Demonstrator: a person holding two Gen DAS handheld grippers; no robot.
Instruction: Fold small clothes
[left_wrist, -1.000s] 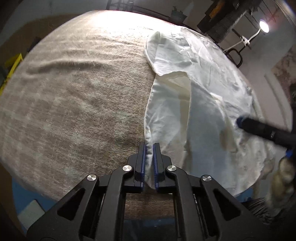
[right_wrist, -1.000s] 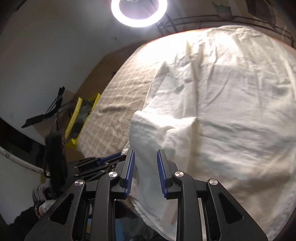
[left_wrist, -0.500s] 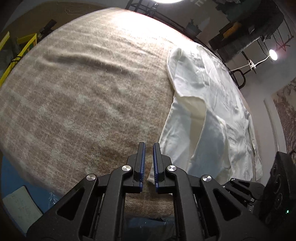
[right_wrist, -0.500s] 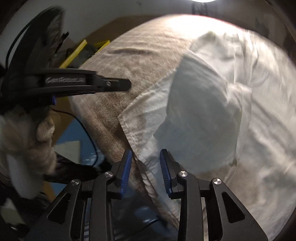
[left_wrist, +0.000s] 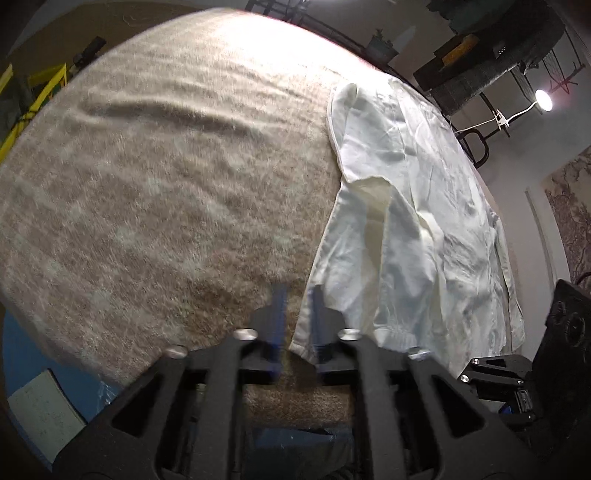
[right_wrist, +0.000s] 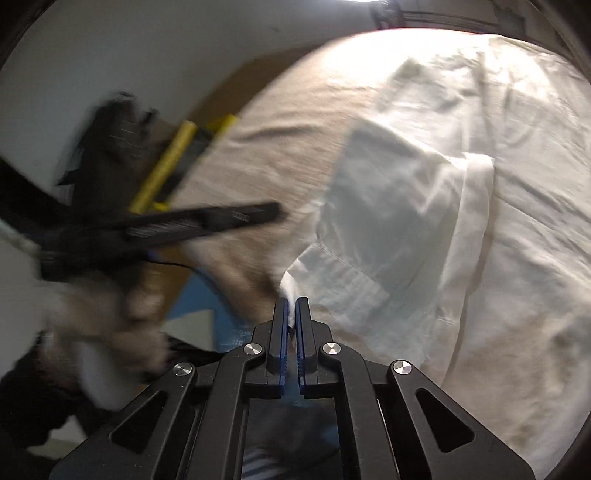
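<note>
A white garment (left_wrist: 413, 206) lies spread on a beige blanket (left_wrist: 166, 177), one side folded over itself. My left gripper (left_wrist: 297, 295) is open at the garment's near left hem, its right finger over the cloth edge; it is motion-blurred. In the right wrist view my right gripper (right_wrist: 291, 306) is shut on the near corner of the white garment (right_wrist: 406, 229). The left gripper (right_wrist: 207, 221) shows there as a blurred black bar to the left.
The blanket's near edge drops to a blue floor (left_wrist: 22, 354) with a white sheet of paper (left_wrist: 40, 410). A yellow frame (right_wrist: 166, 173) stands beyond the blanket's left side. A lamp (left_wrist: 543, 99) and dark shelving stand at the far right.
My right gripper has closed on the garment's near corner. My left gripper has opened and shifted toward the garment's hem.
</note>
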